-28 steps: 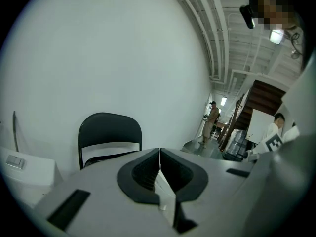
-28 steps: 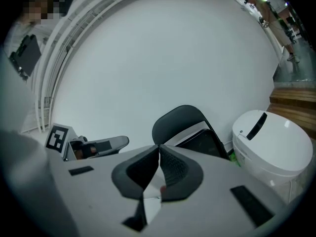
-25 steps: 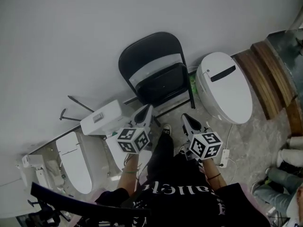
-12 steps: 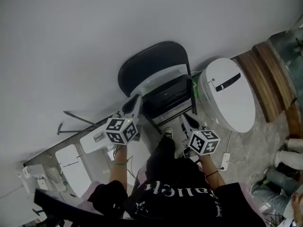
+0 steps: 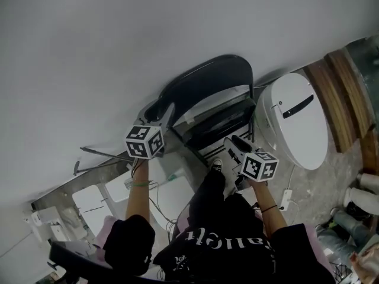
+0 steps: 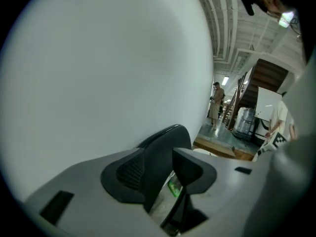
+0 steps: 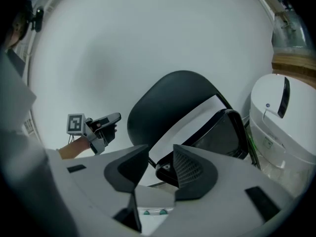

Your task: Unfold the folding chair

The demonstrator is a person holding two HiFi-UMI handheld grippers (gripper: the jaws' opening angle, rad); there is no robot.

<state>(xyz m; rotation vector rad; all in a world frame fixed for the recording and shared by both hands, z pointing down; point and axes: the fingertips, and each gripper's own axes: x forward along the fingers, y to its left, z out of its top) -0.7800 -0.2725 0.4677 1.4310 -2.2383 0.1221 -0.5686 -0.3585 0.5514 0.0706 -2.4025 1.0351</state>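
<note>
The right gripper (image 5: 235, 144) hangs just in front of the folding chair (image 5: 207, 81), level with its seat. Its 2 jaws have just been opening and stand apart, with nothing between them. Farther on, the left gripper (image 5: 167, 112) is at the chair's left backrest edge. Its jaws have also just been opening, and the dark edge shows in the gap, though contact is unclear. The chair leans folded against the white wall (image 5: 118, 40), with a white toilet (image 5: 296, 123) just to its right.

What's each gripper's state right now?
Left gripper: open, just opened; folding chair back edge in the gap, ungripped.
Right gripper: open, just opened; nothing gripped.
</note>
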